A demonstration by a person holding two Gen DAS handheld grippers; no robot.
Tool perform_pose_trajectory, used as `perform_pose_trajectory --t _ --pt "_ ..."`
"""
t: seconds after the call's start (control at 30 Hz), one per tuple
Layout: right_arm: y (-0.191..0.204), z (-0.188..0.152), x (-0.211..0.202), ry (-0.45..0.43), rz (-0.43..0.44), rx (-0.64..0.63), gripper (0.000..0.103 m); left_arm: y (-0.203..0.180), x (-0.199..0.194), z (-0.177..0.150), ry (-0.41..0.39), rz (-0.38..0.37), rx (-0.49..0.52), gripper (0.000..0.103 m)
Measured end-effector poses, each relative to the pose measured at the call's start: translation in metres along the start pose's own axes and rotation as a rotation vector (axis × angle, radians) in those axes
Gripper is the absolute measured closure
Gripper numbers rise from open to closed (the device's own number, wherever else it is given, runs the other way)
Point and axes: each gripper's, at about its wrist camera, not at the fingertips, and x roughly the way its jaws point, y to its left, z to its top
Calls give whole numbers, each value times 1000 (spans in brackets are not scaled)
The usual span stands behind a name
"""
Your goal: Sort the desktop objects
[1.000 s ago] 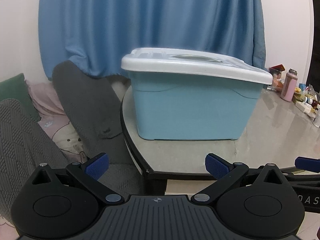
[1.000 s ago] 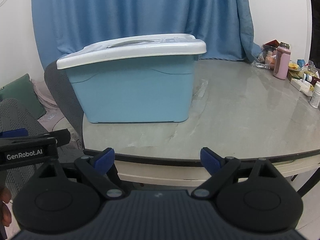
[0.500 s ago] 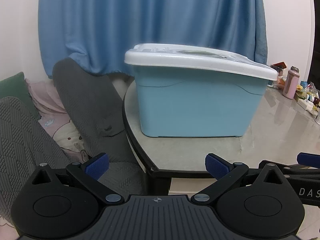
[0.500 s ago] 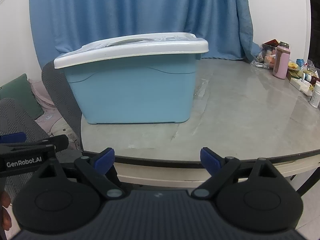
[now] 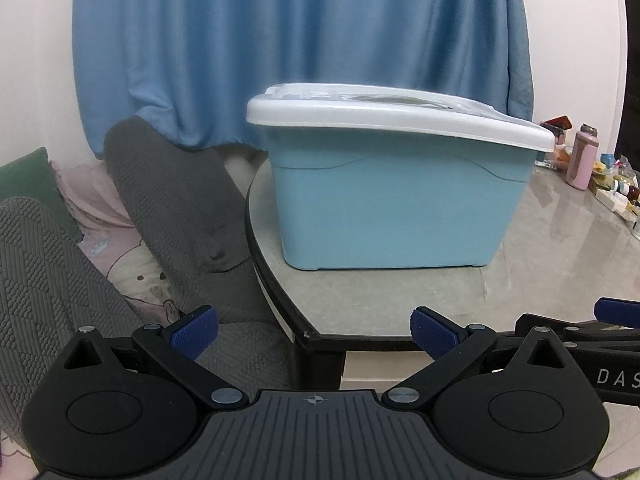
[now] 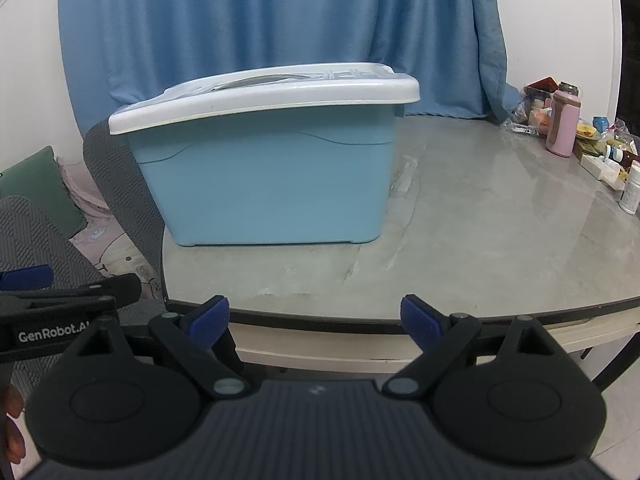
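Note:
A light blue storage box [image 5: 392,212] with a white lid [image 5: 384,116] closed on it stands on the grey table's left end; it also shows in the right wrist view [image 6: 272,188]. My left gripper [image 5: 314,330] is open and empty, held off the table's near edge in front of the box. My right gripper [image 6: 314,316] is open and empty, also at the near edge. A pink bottle [image 6: 564,124] and several small bottles and packets [image 6: 608,156] sit at the table's far right.
The grey stone table [image 6: 480,240] has a dark rim. A grey-covered chair [image 5: 172,208] and cushions stand left of the table. A blue curtain [image 6: 280,20] hangs behind.
Both grippers have drawn back from the box and risen slightly; the box looks smaller and farther. Both stay open.

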Motion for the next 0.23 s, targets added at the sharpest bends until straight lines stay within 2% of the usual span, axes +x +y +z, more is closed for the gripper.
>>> perform_pose_trajectory --t 0.23 --pt "-7 4 4 5 7 6 10 -5 -3 -1 -2 -2 14 0"
